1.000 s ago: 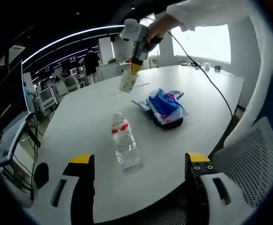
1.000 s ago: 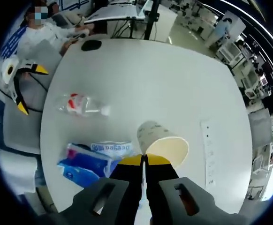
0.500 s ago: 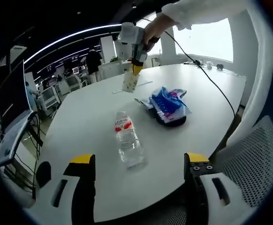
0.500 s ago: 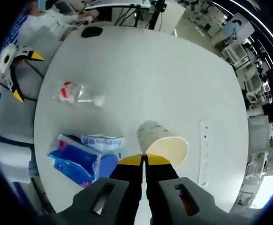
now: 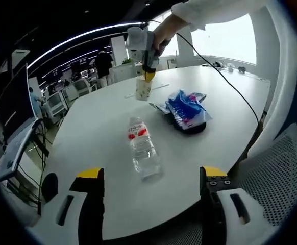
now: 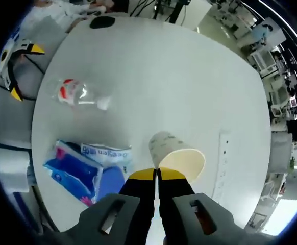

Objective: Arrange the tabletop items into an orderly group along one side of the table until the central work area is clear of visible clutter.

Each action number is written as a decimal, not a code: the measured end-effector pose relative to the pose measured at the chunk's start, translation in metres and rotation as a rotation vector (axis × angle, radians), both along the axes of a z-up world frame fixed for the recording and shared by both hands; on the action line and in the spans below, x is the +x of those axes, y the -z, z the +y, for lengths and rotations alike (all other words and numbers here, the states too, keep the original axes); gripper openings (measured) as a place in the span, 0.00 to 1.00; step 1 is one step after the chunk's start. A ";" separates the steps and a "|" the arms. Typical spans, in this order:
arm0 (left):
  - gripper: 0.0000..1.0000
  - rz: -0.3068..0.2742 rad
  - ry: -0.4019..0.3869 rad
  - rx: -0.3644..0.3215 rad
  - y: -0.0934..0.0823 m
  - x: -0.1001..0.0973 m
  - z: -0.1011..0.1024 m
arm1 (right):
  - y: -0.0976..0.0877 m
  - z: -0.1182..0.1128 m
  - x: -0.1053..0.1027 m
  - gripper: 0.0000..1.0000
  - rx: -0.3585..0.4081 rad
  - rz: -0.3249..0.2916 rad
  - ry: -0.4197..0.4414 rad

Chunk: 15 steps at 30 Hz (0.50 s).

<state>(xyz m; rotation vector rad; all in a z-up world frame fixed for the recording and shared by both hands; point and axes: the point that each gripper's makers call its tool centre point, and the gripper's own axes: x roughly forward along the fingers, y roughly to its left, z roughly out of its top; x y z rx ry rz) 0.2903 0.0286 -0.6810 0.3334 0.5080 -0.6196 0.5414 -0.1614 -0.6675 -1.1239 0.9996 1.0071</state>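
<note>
Above the table, the right gripper pinches a paper cup's rim; the thin wall could slip. Left gripper gapes, unladen.

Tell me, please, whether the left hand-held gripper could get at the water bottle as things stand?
Probably yes: the left hand-held gripper is open, and the water bottle lies straight ahead with bare table between.

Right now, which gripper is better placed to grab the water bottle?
Left. The left gripper is open with the water bottle lying just ahead of its jaws; the right gripper is shut on the paper cup.
</note>
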 end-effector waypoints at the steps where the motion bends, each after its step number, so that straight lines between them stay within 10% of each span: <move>1: 0.77 0.002 -0.003 -0.001 0.000 0.000 0.000 | 0.001 0.000 0.001 0.00 -0.005 -0.002 -0.006; 15: 0.76 0.000 -0.017 0.005 0.000 0.002 0.003 | 0.020 0.000 0.008 0.00 -0.146 -0.004 -0.118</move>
